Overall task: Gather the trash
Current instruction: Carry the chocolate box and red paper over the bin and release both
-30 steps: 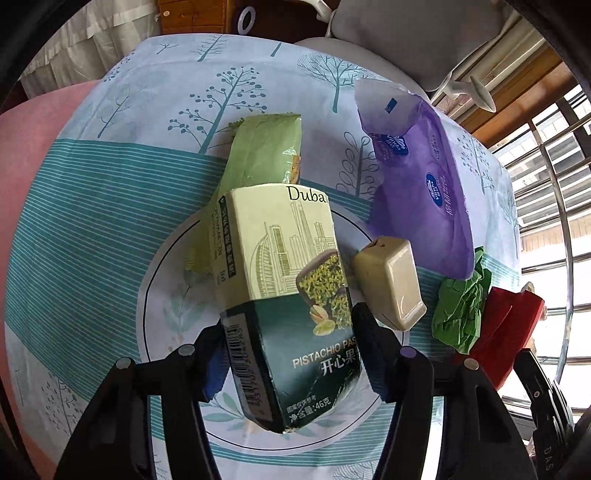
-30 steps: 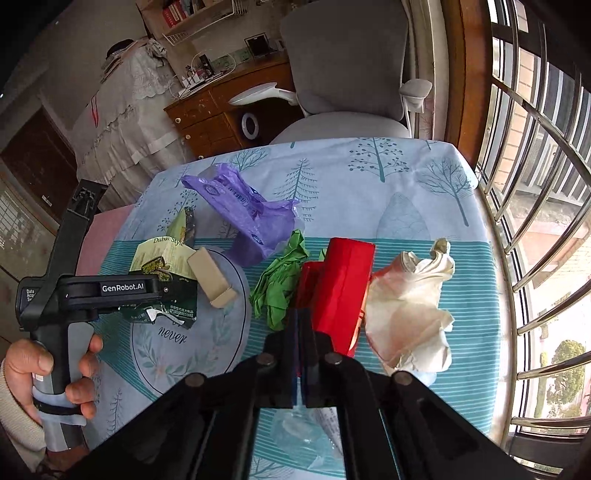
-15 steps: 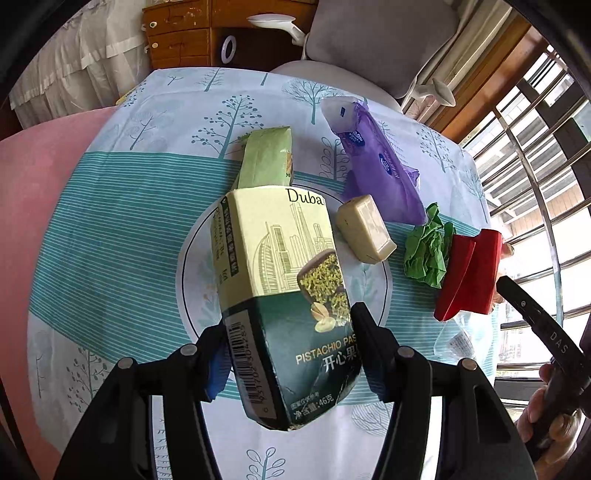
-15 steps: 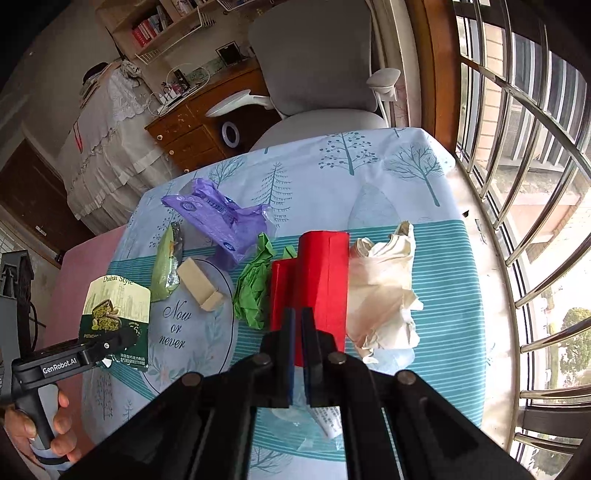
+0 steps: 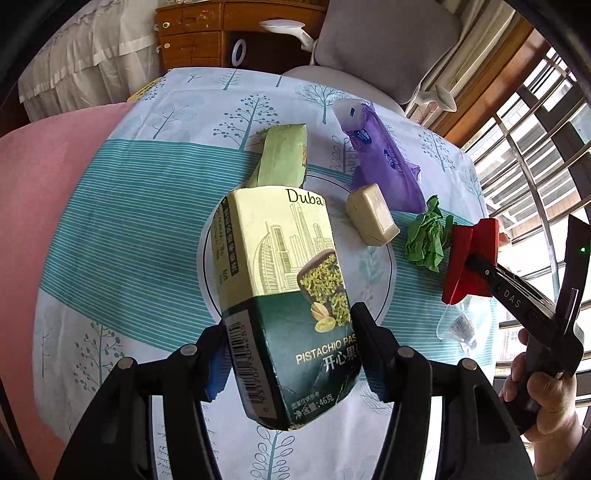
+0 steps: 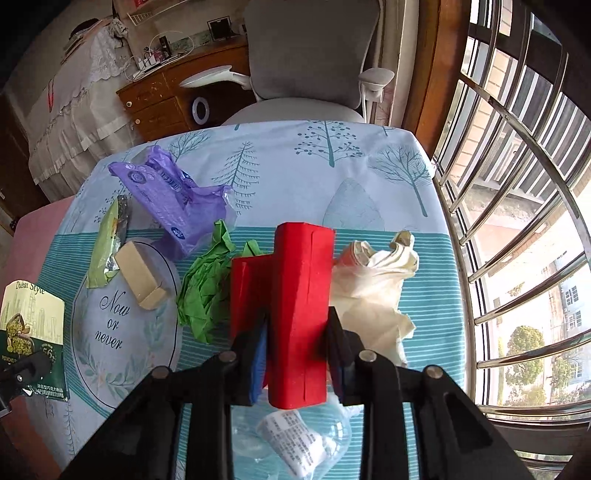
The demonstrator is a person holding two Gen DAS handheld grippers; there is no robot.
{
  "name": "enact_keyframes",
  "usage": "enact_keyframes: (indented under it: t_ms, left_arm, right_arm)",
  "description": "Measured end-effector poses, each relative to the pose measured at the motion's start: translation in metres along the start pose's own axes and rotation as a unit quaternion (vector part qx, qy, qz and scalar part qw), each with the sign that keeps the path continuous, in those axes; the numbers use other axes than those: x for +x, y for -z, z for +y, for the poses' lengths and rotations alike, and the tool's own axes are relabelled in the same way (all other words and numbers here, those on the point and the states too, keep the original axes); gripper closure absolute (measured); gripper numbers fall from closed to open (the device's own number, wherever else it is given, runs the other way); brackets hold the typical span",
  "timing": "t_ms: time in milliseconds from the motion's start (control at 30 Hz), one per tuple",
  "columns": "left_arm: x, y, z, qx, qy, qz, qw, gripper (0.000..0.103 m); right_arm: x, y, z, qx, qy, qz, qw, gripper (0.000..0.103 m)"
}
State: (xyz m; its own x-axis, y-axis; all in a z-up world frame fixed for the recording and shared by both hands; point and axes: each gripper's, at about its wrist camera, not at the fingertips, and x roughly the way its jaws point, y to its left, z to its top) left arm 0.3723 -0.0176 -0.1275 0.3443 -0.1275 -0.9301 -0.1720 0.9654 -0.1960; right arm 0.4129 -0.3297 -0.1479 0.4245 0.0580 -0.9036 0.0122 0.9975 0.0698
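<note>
My left gripper [image 5: 291, 343] is shut on a green pistachio chocolate box [image 5: 284, 295] and holds it above the table. The box also shows at the left edge of the right wrist view [image 6: 33, 332]. My right gripper [image 6: 297, 354] is shut on a red box [image 6: 299, 306], lifted above the table; it shows in the left wrist view [image 5: 469, 262] too. On the tablecloth lie a purple wrapper [image 6: 173, 206], a light green wrapper [image 5: 284, 155], a beige block [image 5: 371, 216], crumpled green paper [image 6: 203, 291], a cream plastic bag [image 6: 376, 295] and a clear plastic wrapper [image 6: 291, 439].
The table [image 6: 332, 173] has a tree-print cloth. A grey chair [image 6: 314, 55] stands at its far side. Window bars [image 6: 517, 184] run along the right. A wooden desk [image 5: 221, 33] and a pink surface [image 5: 37, 184] lie beyond the left edge.
Both grippers have risen and drawn back from the table with their boxes. The right gripper's jaws now span the red box's wider body instead of a thin edge.
</note>
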Motion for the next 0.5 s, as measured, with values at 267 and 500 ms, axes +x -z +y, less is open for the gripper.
enact_keyframes:
  t_ms: [267,500]
  left_arm:
    - [-0.044,0.017,0.006,0.009,0.017,-0.021,0.9996,0.046]
    - [-0.102,0.051,0.013,0.033,0.053,-0.047,0.997,0.046]
  right_arm:
    - [-0.06,0.013,0.003,0.032,-0.075,-0.058,0.995,0.084]
    - [-0.129,0.038,0.011,0.085,-0.15,-0.106,0.979,0.085]
